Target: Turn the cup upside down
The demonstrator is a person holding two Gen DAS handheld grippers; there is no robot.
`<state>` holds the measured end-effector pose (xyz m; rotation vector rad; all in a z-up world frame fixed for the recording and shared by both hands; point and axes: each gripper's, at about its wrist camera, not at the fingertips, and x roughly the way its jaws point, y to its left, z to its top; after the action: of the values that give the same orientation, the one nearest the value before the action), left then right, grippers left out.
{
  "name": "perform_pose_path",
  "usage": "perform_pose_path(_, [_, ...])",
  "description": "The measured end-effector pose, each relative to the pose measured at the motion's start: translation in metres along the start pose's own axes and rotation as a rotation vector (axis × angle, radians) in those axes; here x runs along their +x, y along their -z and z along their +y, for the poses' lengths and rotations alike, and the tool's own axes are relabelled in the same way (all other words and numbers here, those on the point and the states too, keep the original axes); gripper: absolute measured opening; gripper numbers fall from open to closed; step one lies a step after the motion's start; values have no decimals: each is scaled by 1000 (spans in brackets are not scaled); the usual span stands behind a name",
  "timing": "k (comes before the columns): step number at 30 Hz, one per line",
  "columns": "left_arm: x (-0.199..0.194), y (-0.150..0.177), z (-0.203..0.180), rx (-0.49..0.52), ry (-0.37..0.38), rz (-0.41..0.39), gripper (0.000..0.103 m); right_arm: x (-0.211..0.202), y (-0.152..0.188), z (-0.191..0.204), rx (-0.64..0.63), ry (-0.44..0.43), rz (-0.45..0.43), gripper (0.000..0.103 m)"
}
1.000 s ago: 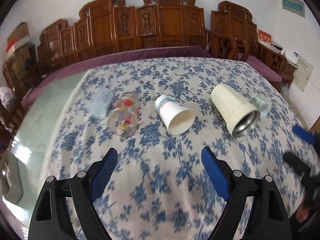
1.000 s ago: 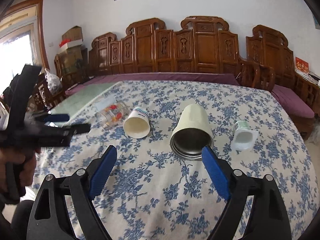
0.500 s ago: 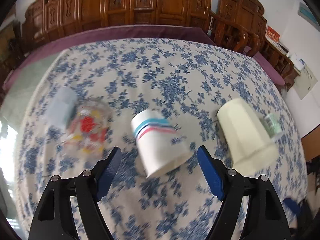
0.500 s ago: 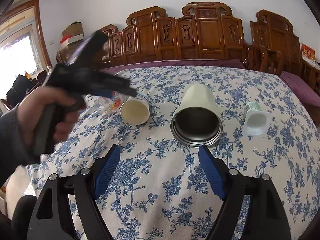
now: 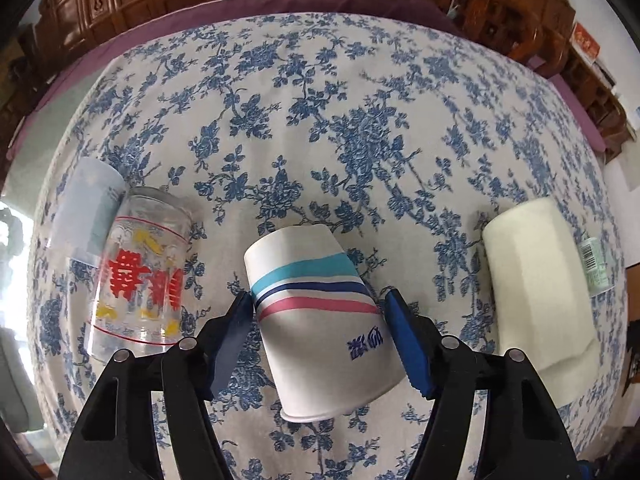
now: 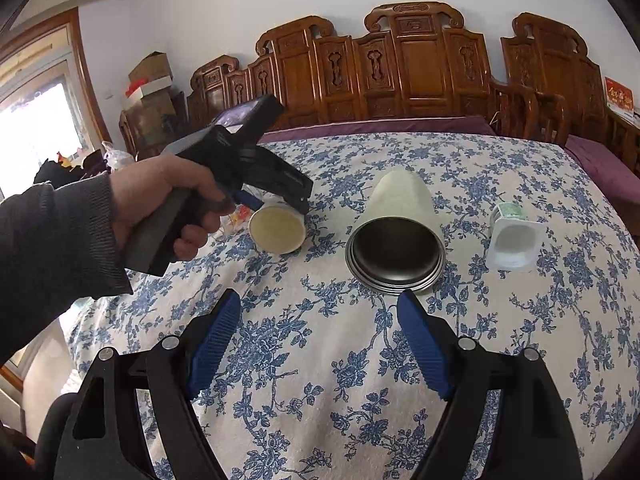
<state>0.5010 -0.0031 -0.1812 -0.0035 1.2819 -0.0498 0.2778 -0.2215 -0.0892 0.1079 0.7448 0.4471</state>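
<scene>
Five cups lie on their sides on the floral surface (image 5: 360, 80): one striped paper cup (image 5: 320, 320), one printed glass (image 5: 140, 276), one pale blue tumbler (image 5: 88, 212), one cream steel-lined mug (image 6: 396, 240), one yogurt pot (image 6: 514, 240). The left gripper (image 5: 320, 300) has its fingers astride the paper cup, seemingly touching it. The right gripper (image 6: 320, 304) hangs spread, holding nothing.

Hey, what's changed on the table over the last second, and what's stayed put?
The left gripper has swung in from the near edge and come down over the striped paper cup; its fingers now sit on either side of it, touching or nearly so, with the cup lying on its side. The right gripper stays open, short of the cream tumbler. The glass, tumbler and yogurt cup haven't moved.
</scene>
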Motion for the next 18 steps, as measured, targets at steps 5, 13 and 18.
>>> perform_pose_path(5, [7, 6, -1, 33, -14, 46, 61, -2, -1, -1, 0, 7, -5, 83])
perform_pose_path(13, [-32, 25, -7, 82, 3, -16, 59, -3, -1, -7, 2, 42, -11, 82])
perform_pose_path(18, [-66, 59, -8, 102, 40, -72, 59, -7, 5, -19, 24, 88, -2, 82])
